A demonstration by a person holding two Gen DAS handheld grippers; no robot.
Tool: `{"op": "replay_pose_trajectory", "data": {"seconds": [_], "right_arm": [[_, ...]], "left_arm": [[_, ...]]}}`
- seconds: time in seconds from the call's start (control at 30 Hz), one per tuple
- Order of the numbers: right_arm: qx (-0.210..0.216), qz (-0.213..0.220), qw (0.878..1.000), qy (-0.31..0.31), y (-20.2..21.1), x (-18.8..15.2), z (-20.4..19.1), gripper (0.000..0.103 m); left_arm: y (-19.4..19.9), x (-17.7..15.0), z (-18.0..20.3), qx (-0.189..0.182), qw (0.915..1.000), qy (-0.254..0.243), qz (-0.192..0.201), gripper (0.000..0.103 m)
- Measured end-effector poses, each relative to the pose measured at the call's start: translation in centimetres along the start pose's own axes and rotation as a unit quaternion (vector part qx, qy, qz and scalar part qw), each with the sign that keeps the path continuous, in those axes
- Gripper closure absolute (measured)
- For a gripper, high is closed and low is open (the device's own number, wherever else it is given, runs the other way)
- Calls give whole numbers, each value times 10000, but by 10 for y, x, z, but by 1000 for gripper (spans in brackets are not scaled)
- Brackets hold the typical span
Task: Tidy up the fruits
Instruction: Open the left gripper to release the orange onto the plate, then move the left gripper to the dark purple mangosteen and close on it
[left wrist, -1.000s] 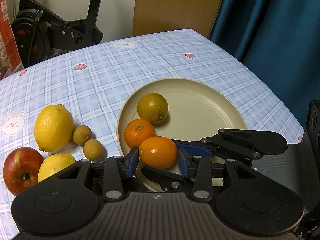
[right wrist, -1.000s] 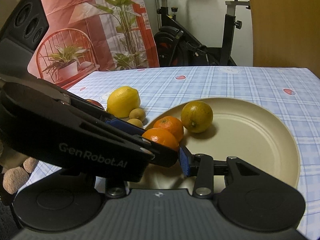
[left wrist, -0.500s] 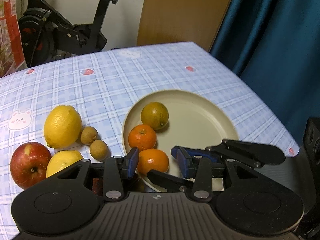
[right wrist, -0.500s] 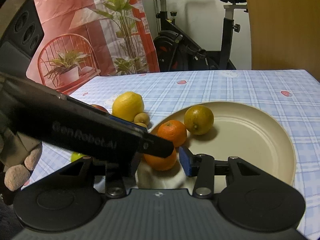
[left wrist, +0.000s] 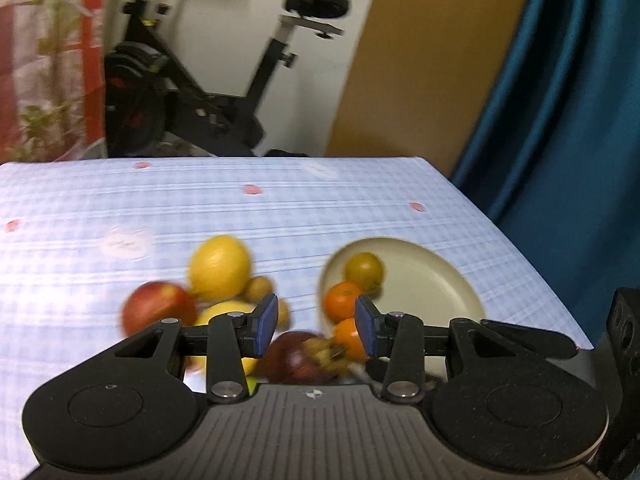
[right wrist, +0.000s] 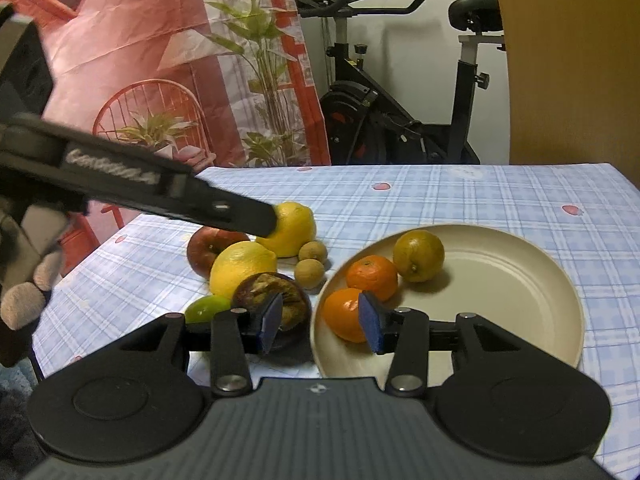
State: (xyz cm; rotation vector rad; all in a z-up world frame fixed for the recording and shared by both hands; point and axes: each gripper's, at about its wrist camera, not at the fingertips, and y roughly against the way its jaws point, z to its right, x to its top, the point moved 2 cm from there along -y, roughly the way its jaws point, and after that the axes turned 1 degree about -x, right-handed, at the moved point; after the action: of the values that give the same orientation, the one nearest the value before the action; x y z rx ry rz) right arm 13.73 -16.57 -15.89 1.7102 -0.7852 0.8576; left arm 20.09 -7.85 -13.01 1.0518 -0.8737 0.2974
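Left claw (right wrist: 268, 220) crosses the upper left of the right wrist view; the white lettering on its arm is too blurred to read. Its jaws stand apart, gripping nothing. Your right claw (right wrist: 316, 324) at bottom centre is likewise released and empty. Tabletop (right wrist: 460, 196) wears a blue plaid cloth with small pink marks. Left of centre: apple (right wrist: 208, 248), two lemons (right wrist: 240, 266), mangosteen (right wrist: 276, 306). Right: beige plate (right wrist: 520, 280) holding two oranges (right wrist: 372, 276); its right half is bare. Exercise bike (right wrist: 400, 120) stands behind.
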Motion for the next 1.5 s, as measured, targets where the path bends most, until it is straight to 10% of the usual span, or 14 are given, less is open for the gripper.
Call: {"op": "replay_pose_trajectory", "data": {"seconds": [1.0, 1.5], "right_arm": [[322, -456, 9950, 824, -60, 1, -33, 40], [404, -119, 9928, 1121, -29, -14, -42, 62]], "left_arm": [[14, -18, -29, -115, 9989, 447, 71, 59], [3, -36, -21, -303, 9979, 524, -223, 59]]}}
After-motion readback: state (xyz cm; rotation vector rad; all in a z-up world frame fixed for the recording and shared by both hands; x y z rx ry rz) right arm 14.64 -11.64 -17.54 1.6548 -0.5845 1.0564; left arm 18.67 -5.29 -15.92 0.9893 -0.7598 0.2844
